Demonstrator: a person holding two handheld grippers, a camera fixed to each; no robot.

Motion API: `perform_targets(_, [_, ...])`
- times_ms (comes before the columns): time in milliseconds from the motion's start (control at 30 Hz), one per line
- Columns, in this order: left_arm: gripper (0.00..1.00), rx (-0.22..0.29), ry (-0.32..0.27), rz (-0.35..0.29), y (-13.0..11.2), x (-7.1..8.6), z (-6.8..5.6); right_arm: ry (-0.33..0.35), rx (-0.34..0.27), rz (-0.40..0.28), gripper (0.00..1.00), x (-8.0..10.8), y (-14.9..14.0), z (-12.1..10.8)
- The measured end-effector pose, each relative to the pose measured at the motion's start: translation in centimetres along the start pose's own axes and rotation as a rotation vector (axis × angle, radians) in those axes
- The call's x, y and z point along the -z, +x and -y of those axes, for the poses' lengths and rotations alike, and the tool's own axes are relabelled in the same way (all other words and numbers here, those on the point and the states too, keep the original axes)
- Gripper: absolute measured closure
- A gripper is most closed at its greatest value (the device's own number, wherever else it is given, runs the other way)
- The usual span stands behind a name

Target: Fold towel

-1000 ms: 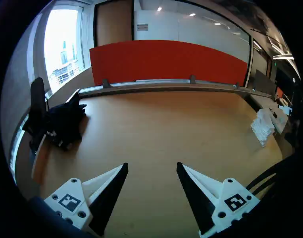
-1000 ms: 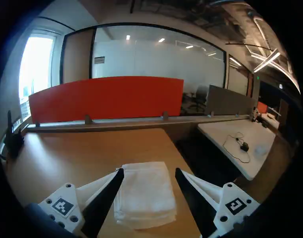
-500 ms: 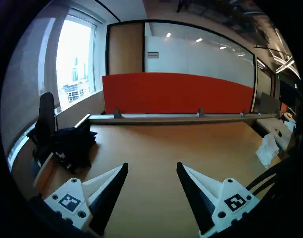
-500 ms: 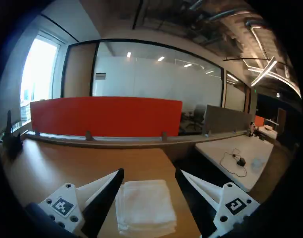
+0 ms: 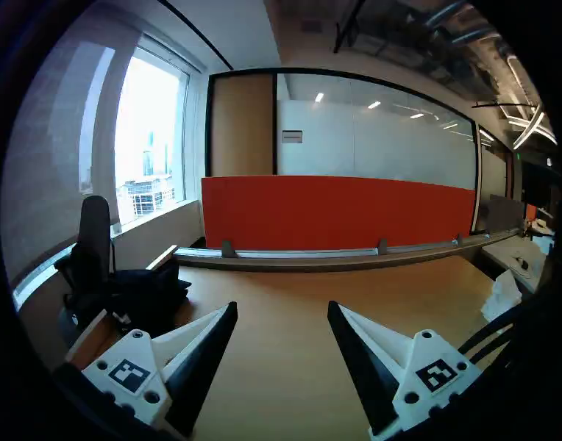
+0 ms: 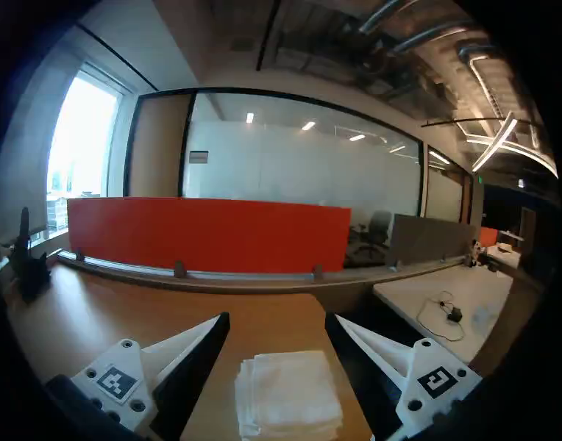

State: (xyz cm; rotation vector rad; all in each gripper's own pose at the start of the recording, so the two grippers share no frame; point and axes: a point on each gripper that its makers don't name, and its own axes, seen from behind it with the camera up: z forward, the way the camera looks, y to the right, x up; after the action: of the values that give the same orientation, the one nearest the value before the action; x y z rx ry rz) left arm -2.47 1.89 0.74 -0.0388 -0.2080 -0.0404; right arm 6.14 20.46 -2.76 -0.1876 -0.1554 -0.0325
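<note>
Right gripper view. Right gripper (image 6: 277, 317): jaws wide apart, both fingers above the wooden worktop (image 6: 126, 323). Folded towel (image 6: 288, 393): white, squared up in a flat stack, lying on the worktop close to its right edge, seen low in the gap between the two fingers. A strip of bare wood shows between the towel and the left finger; cannot tell about the right finger. Beyond the right edge, a gap, then a white desk (image 6: 494, 283) with a thin cable and a small dark device (image 6: 452, 313). At the left edge of the worktop, a small black shape (image 6: 27, 268), too dark to identify. Along the far edge, a metal rail carrying an orange divider panel (image 6: 207, 235). Behind it, an office chair (image 6: 380, 228) and a glass wall.

Left gripper view. Left gripper (image 5: 281, 305): jaws wide apart over bare wood. At the worktop's left edge, a black bundle (image 5: 145, 298) with a black chair back (image 5: 93, 235) just behind. At the right edge, a white cloth (image 5: 502, 294), partly cut off. Far edge: the same orange panel; a bright window (image 5: 148, 162) at far left.
</note>
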Motion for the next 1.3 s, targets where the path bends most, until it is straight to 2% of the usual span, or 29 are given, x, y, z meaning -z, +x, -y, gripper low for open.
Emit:
perform_targets(400, [0.1,0.007,-0.01,-0.051,1.9,-0.4,0.5,0.079,0.012,-0.044,0.0,0.1,2.6,6.3])
perform_targets(700, [0.1,0.03,-0.029,-0.086,3.4,-0.7,0.5,0.149,-0.008,-0.078,0.0,0.3,4.5,12.4])
perform_targets(1000, [0.1,0.05,-0.032,-0.112,4.4,-1.0,0.8,0.196,-0.036,-0.098,0.0,0.2,5.7,17.6])
perform_targets(1300, [0.1,0.049,-0.035,-0.128,4.6,-1.2,1.1,0.219,-0.063,-0.11,0.0,0.4,6.4,20.8])
